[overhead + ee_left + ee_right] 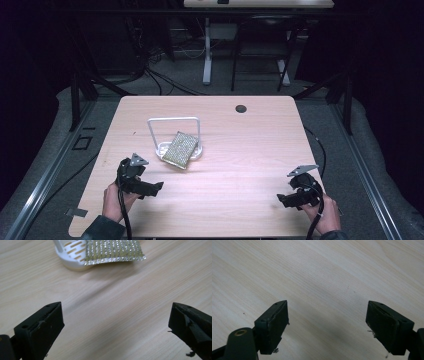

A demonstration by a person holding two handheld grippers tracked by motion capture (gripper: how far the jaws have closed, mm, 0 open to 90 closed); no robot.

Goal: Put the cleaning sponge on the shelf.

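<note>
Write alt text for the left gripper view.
The left gripper has its two black jaws wide apart, low over a pale wooden table. Ahead, a glittery scouring pad lies partly on a white slotted holder.

table [240,150]: light wood | grommet hole [241,108]: far edge | second desk [260,3]: behind

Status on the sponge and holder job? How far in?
Done so far: the sponge lies tilted across the white holder, one corner overhanging onto the table. In hand: nothing; the left gripper and right gripper both hover open, apart from it. Left: probably any grasp or reseating, likely by the nearer left gripper.
</note>
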